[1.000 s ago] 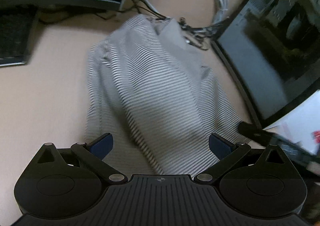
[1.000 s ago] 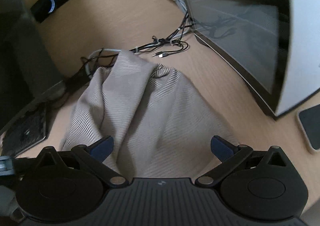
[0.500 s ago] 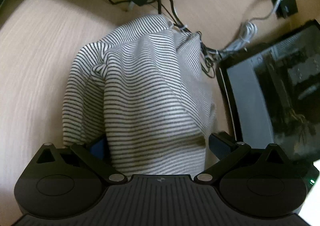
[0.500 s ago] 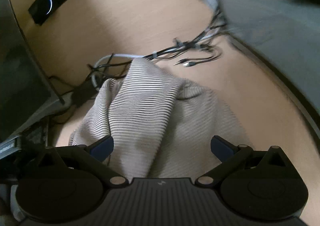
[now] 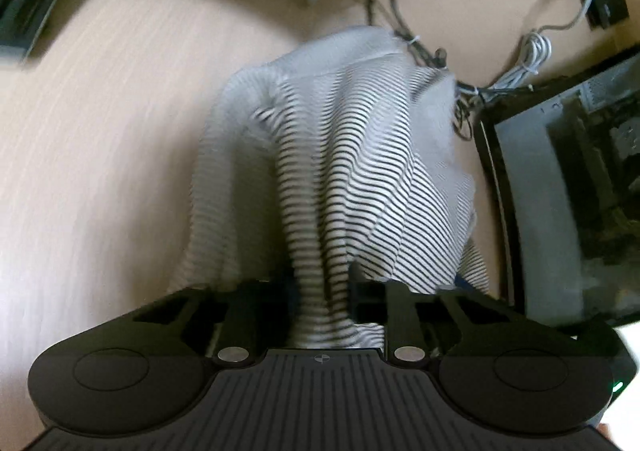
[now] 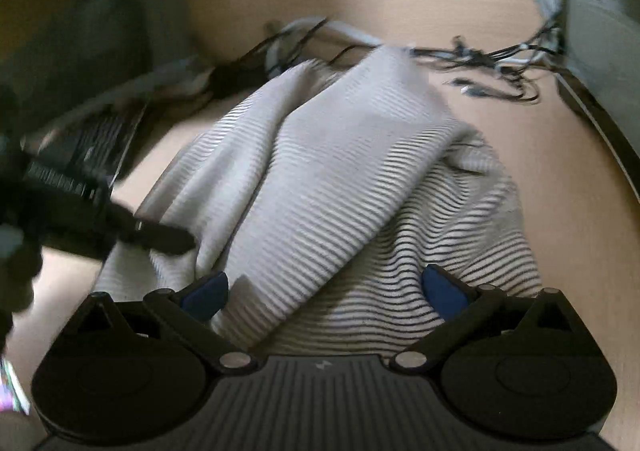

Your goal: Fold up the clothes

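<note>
Striped knit garment (image 5: 352, 171) lying bunched on wooden desk (image 5: 100, 131), stretching ahead of both tools. Left gripper (image 5: 320, 291): fingers pinching narrowly onto fabric fold, cloth passing between them and draping over tips. Cables (image 5: 404, 43) lying beyond garment's far edge. Right gripper (image 6: 324, 287): blue fingertips (image 6: 206, 291) standing wide apart, gripping nothing; garment resting between and ahead of fingers.

The shirt (image 5: 352, 179) is soft, ribbed, striped knit cloth. The desk (image 5: 100, 139) looks like pale matt wood grain. Both grippers' bodies are ridged matt black plastic.
</note>
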Demonstrator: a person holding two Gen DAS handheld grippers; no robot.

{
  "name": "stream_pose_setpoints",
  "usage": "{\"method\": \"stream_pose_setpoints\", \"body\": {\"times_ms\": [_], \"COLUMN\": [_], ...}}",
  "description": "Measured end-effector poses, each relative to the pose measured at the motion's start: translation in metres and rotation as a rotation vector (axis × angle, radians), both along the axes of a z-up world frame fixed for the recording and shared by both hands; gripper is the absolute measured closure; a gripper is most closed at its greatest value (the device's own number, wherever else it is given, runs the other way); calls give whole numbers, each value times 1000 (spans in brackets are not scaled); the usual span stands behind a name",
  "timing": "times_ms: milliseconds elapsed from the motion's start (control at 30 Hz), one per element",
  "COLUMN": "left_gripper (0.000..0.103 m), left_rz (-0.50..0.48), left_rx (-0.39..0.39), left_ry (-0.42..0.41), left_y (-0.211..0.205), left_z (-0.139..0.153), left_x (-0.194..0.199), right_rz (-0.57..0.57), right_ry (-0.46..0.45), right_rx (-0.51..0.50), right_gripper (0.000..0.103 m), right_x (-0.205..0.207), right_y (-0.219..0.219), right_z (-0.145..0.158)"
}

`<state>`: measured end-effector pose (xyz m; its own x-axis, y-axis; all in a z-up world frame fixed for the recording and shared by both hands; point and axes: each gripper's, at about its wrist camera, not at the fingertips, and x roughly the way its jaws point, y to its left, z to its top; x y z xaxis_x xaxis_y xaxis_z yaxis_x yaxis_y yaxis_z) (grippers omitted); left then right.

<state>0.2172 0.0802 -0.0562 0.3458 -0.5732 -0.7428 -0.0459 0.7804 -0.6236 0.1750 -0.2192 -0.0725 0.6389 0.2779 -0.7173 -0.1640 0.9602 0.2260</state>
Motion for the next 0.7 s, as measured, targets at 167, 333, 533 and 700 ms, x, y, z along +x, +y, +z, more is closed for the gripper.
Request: {"method": "stream_pose_setpoints", "body": {"times_ms": [167, 333, 533, 700], "left_gripper": [88, 89, 62, 9], "left_rz": [-53, 144, 397, 419], "left_rx": [-111, -230, -258, -233], "left_ry": [2, -259, -205, -15], "left_y": [33, 98, 209, 236], "left_z": [2, 60, 68, 29], "left_x": [-38, -27, 5, 12], "right_rz": [54, -34, -122, -29], "right_ry": [26, 12, -36, -130], "right_rx": [-67, -143, -287, -316], "right_gripper": [0, 11, 19, 39], "right_x": [-42, -47, -49, -67], "right_y": [20, 28, 46, 85], "right_z": [5, 10, 19, 55]}}
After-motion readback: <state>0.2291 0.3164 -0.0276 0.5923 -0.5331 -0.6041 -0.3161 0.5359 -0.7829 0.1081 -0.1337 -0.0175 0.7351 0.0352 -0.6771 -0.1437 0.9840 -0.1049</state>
